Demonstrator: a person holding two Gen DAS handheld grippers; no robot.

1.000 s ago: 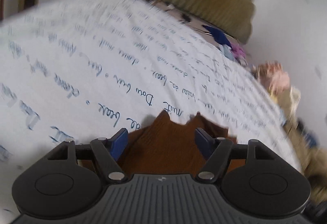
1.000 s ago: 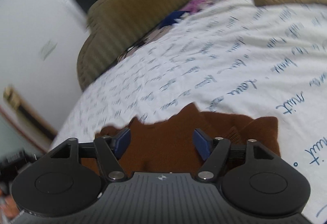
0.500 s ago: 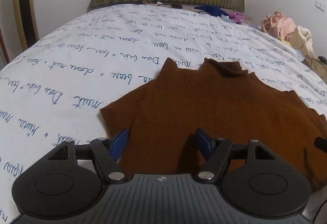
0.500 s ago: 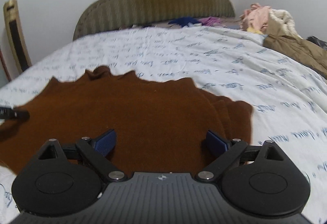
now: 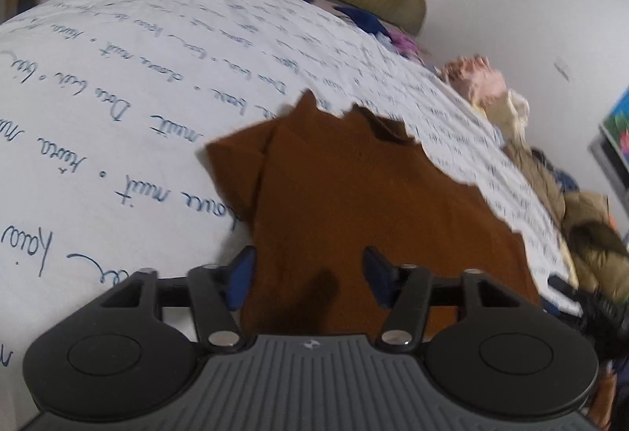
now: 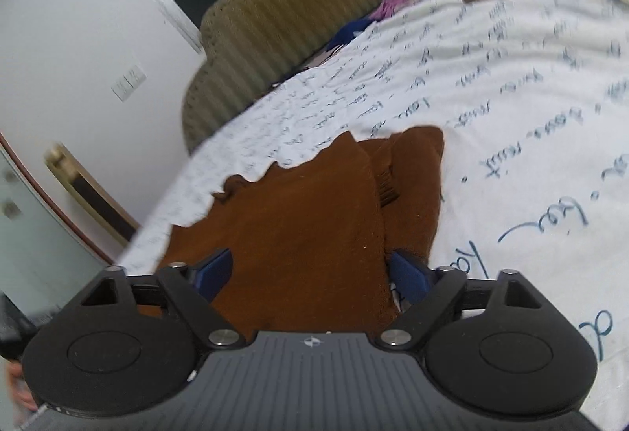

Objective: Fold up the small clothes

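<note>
Brown knit lies nearest in both wrist views: a small sweater (image 5: 354,195) spread flat on the bed; the left gripper (image 5: 308,274) hovers over its near hem with its blue pads apart and nothing between them; the right gripper (image 6: 310,270) hangs likewise over the other side, released and holding nothing. Each sleeve (image 6: 412,187) looks already turned in over or beside the body, so the side folds seem done, though blur keeps me from being sure of the left one (image 5: 236,164); the body itself lies full length with the collar (image 5: 385,126) at the far end, so the lengthwise fold, hem to collar, appears still to do. Beyond it stretches the white bedsheet (image 5: 137,57) with blue script; farther off a heap of other clothes (image 5: 550,175) waits by the wall, and the olive headboard (image 6: 295,10) stands last.
</note>
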